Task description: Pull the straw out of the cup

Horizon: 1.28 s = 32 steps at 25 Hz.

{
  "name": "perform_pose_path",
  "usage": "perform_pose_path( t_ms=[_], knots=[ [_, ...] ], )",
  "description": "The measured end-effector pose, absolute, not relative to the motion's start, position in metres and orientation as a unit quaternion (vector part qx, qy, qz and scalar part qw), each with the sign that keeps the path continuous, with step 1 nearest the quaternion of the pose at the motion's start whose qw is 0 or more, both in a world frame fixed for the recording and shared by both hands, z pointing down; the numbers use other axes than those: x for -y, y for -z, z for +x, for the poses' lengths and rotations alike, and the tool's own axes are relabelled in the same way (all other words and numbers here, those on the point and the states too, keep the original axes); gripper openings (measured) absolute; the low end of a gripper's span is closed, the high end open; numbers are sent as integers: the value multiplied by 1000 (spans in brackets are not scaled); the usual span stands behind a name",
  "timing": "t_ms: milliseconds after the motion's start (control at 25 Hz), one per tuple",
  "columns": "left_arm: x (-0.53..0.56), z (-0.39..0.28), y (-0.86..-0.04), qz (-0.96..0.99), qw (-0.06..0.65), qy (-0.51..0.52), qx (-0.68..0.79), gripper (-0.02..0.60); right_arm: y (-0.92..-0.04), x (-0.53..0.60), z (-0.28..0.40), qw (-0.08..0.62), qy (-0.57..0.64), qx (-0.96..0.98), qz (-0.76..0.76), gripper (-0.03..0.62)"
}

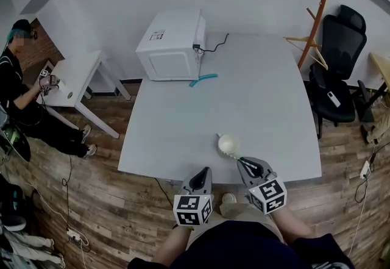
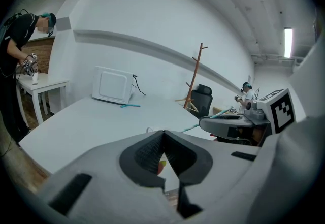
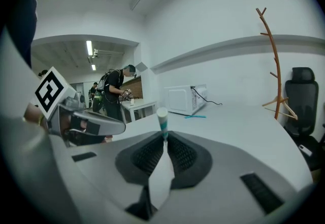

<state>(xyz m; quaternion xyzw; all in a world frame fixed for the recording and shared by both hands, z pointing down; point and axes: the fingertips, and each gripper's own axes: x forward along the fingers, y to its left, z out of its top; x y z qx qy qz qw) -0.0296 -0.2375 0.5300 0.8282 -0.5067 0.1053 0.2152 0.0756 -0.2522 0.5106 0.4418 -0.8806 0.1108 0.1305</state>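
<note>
Right tongs (image 3: 163, 142): clamped shut on the straw (image 3: 162, 120), its teal-and-white tip poking up just past the pads.
Left tongs (image 2: 162, 135): closed together on nothing, held at lower centre of the head view by the counter's near edge.
Straw: pinched close to one end and slanted down from the right tongs toward the cup. Could not be told whether the far end sat inside.
Cup (image 1: 228, 144): small and white, stood right of centre low in the head view, near the front edge, just beside the right tongs, gripped by nothing.
Step in hand: judged to be the draw-out itself, with the grip already made.
Doing it well: called for a slow pull along the straw's own line, not sideways. An unsteadied light cup seemed likely to tip or slide, and the idle left tongs could have braced its wall.
Counter (image 1: 262, 97): white, plain and mostly bare. Carried a white microwave (image 1: 170, 45) at upper centre, with a teal straw-like piece (image 1: 203, 79) just in front of it.
Room: white walls and a wood floor (image 1: 91, 200). Showed a coat stand (image 1: 321, 11) and a black chair (image 1: 338, 66) at upper right, and a person (image 1: 18, 91) at a small side table (image 1: 76, 75) on the left.
</note>
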Motion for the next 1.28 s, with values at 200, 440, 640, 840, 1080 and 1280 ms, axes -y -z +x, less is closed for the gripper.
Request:
perform_pose_path(
  t_ms=[200,440,640,840,1080,1280],
  knots=[
    [219,-34,-529,834,217,-110,496,17,-500,230,78,119,-109,871,463,43],
    [200,-38,-527,843,216,-111,480,17,-487,205,80,106,-104,860,489,43],
    [184,-37,-526,851,212,-111,467,17,-480,184,81,97,-101,852,505,43],
    [169,-38,-524,857,208,-110,459,17,-471,164,80,85,-96,846,517,43],
    [152,-41,-526,858,210,-103,457,17,-468,142,77,75,-93,842,527,43],
    [145,-40,-527,859,211,-98,455,17,-471,133,77,83,-92,838,531,43]
  ],
)
